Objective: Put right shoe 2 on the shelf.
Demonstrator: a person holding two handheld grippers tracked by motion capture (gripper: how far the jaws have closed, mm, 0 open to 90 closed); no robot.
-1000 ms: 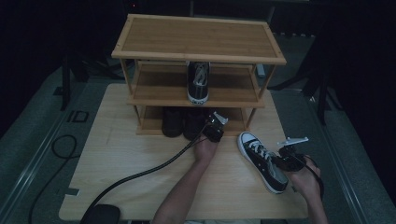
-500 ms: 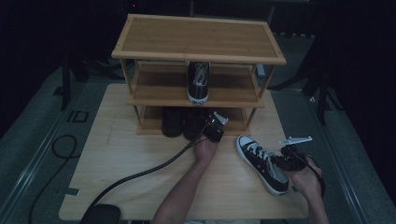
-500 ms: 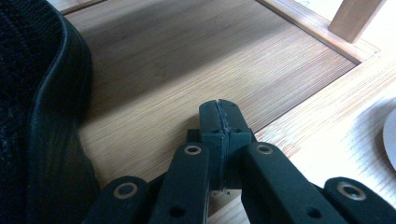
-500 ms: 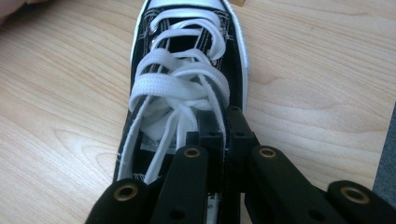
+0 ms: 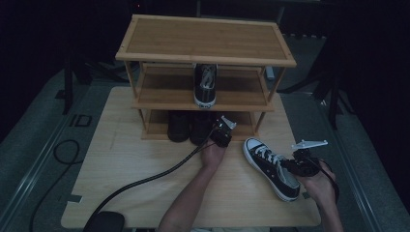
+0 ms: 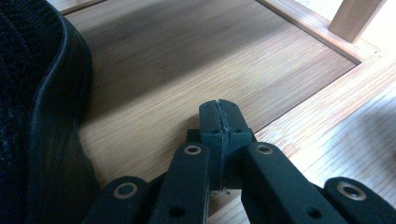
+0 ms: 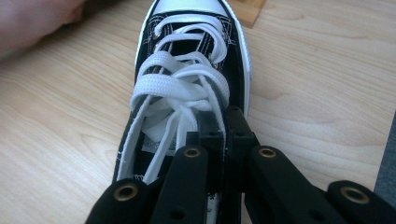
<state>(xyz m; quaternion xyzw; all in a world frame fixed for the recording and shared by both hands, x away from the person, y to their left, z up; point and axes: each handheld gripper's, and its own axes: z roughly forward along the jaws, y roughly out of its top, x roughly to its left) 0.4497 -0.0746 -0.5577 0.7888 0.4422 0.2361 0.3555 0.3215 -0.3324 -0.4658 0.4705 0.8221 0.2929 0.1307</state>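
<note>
High view: pale wood-grain tabletop point(image 5: 145, 164) carrying a three-tier bamboo rack point(image 5: 205, 41) of slatted boards and square posts at its far edge. Sneaker point(image 5: 271, 167), black canvas with white rubber toe cap, white sole band and flat woven white laces, lies near the right edge, toe toward the rack. Right tongs point(image 5: 290, 164), matte black, clenched on the sneaker's collar wall at the ankle opening; in the right gripper view the jaws pinch the canvas rim just beside the lace knot. Left tongs point(image 5: 220, 126), clenched on nothing, tips at the front lip of the rack's bottom shelf; in the left gripper view a smooth black shoe point(image 6: 42, 116) with a mesh upper stands just beside them. A matching sneaker point(image 5: 205, 86) stands on the middle shelf.
</note>
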